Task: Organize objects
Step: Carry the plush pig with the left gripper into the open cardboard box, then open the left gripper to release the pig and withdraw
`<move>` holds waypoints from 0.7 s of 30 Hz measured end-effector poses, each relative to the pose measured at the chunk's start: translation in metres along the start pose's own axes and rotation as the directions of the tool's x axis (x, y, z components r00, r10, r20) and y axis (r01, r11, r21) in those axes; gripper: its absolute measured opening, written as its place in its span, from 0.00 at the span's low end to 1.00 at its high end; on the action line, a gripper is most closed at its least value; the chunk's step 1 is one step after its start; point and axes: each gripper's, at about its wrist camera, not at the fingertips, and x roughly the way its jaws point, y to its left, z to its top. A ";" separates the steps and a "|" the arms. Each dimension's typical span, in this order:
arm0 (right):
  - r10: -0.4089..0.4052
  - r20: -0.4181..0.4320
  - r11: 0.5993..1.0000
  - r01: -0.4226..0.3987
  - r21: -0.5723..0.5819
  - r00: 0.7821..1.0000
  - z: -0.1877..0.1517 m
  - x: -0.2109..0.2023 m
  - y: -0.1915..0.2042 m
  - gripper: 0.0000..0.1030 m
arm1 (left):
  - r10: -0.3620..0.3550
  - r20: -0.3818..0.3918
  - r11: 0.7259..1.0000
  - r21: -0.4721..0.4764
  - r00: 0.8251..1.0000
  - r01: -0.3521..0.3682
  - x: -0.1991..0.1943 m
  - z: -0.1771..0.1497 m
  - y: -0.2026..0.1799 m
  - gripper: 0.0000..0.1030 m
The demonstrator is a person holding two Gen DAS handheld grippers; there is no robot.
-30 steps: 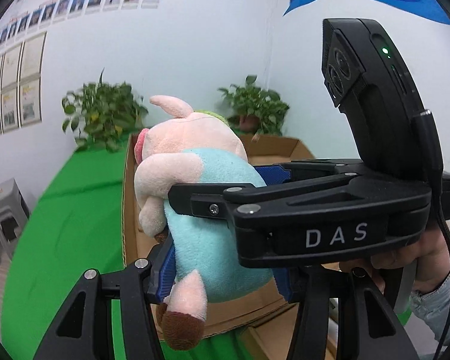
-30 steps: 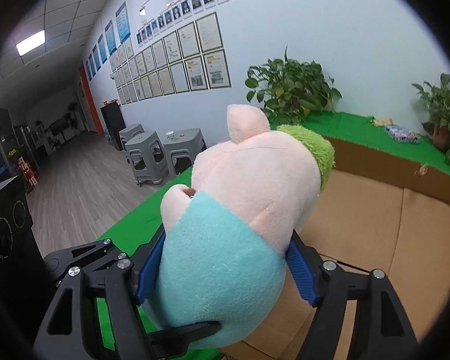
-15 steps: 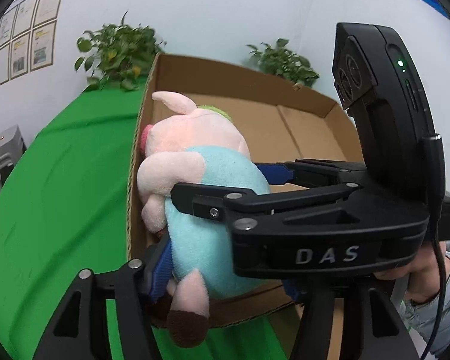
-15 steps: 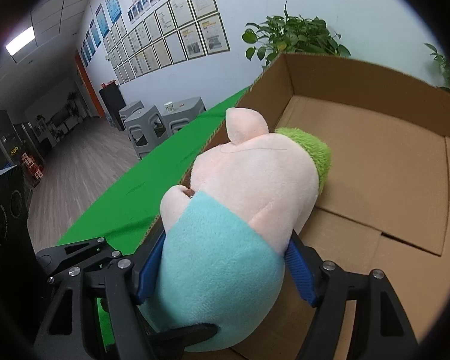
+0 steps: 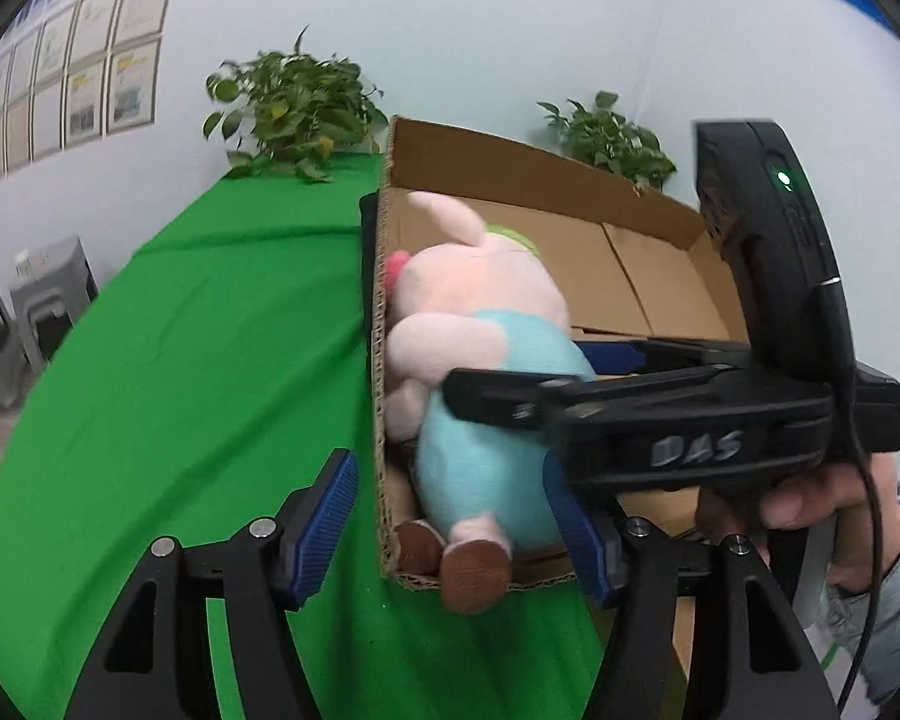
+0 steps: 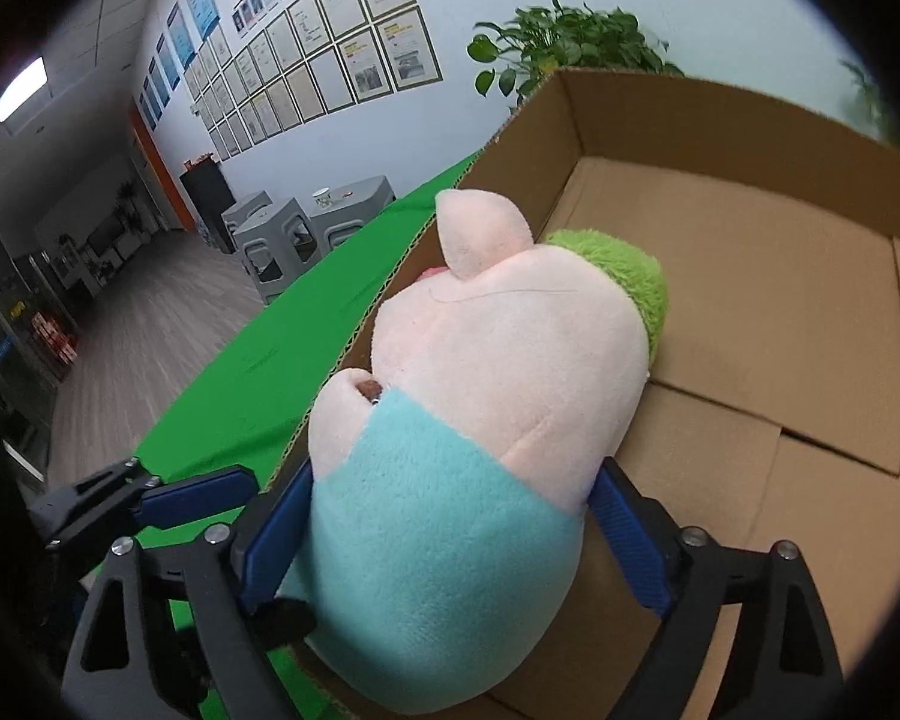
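Right wrist: right tool [image 6: 450, 534] clamps plush pig [image 6: 480, 420]; left tool [image 5: 456, 534] spread

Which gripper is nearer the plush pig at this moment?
Right. The right gripper clamps the plush pig over the cardboard box; the left gripper is open, straddling the box wall beside it.

The left gripper [image 5: 456, 516] has let go of the plush pig [image 5: 486, 396], its jaws now spread wide; the pig has sunk lower into the cardboard box [image 5: 630, 276]. Its feet now overhang the near rim.
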 end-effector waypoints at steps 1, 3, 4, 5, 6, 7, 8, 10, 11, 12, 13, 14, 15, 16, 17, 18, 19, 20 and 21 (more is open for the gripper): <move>0.009 -0.006 1.000 -0.009 0.010 1.000 0.001 -0.003 -0.001 0.88 | 0.001 0.000 1.000 -0.005 1.000 -0.001 -0.001 0.000 0.003 0.61; 0.030 0.008 0.999 -0.031 0.015 1.000 0.003 -0.015 -0.001 0.88 | 0.011 0.007 1.000 0.002 1.000 -0.011 -0.011 -0.002 0.001 0.61; 0.039 0.018 0.999 -0.039 0.013 0.999 0.004 -0.019 -0.001 0.88 | 0.008 0.007 1.000 0.005 1.000 -0.008 -0.018 -0.011 -0.004 0.61; 0.048 0.027 0.999 -0.048 0.012 0.999 0.005 -0.025 0.000 0.88 | 0.002 0.004 1.000 0.000 1.000 -0.002 -0.018 -0.012 -0.003 0.61; 0.047 0.029 0.999 -0.047 0.015 0.998 0.004 -0.028 0.000 0.88 | -0.001 0.001 1.000 -0.002 1.000 0.001 -0.017 -0.011 -0.001 0.60; 0.042 0.029 0.999 -0.043 0.023 0.999 0.004 -0.030 -0.002 0.88 | 0.002 0.001 1.000 0.005 1.000 -0.002 -0.018 -0.011 -0.001 0.60; 0.044 0.026 0.998 -0.045 0.032 0.999 0.002 -0.033 -0.003 0.88 | 0.008 0.003 1.000 0.007 1.000 -0.008 -0.014 -0.004 0.001 0.60; 0.041 0.025 0.998 -0.042 0.042 0.999 -0.003 -0.037 -0.004 0.88 | 0.008 0.011 1.000 -0.001 1.000 -0.008 -0.024 -0.007 -0.004 0.60; 0.012 0.033 0.999 -0.013 0.047 0.999 -0.007 -0.041 -0.005 0.88 | 0.012 0.016 1.000 -0.002 1.000 -0.012 -0.029 -0.004 -0.008 0.60; -0.013 0.044 0.998 0.011 0.058 0.999 -0.011 -0.046 -0.007 0.88 | 0.022 0.027 1.000 -0.001 0.999 -0.022 -0.034 -0.004 -0.010 0.60; -0.029 0.052 0.998 0.026 0.065 0.998 -0.012 -0.049 -0.007 0.89 | 0.035 0.045 0.999 0.010 0.998 -0.035 -0.040 -0.001 -0.012 0.60; -0.068 0.071 0.996 0.064 0.068 0.995 -0.018 -0.060 -0.007 0.92 | 0.044 0.056 0.999 0.017 0.997 -0.046 -0.043 0.000 -0.014 0.62; -0.095 0.090 0.994 0.090 0.063 0.991 -0.021 -0.067 -0.006 0.93 | 0.056 0.068 0.998 0.021 0.996 -0.058 -0.049 -0.002 -0.017 0.67; -0.138 0.127 0.990 0.132 0.055 0.982 -0.027 -0.080 -0.004 0.97 | 0.074 0.081 0.997 0.021 0.994 -0.076 -0.057 -0.004 -0.022 0.71; -0.168 0.146 0.985 0.161 0.055 0.975 -0.030 -0.089 -0.002 0.99 | 0.088 0.089 0.996 0.018 0.992 -0.090 -0.063 -0.005 -0.026 0.78; -0.206 0.170 0.978 0.200 0.052 0.964 -0.035 -0.100 0.000 0.99 | 0.097 0.101 0.995 0.018 0.990 -0.099 -0.068 -0.006 -0.030 0.84; -0.230 0.195 0.973 0.226 0.043 0.954 -0.038 -0.111 0.004 0.99 | 0.097 0.124 0.995 0.023 0.988 -0.101 -0.076 -0.008 -0.037 0.85; -0.252 0.218 0.967 0.250 0.040 0.943 -0.044 -0.123 0.007 0.99 | 0.100 0.137 0.994 0.030 0.986 -0.105 -0.082 -0.010 -0.043 0.87; -0.272 0.233 0.962 0.270 0.042 0.934 -0.049 -0.133 0.008 0.99 | 0.105 0.148 0.993 0.038 0.983 -0.112 -0.091 -0.013 -0.051 0.89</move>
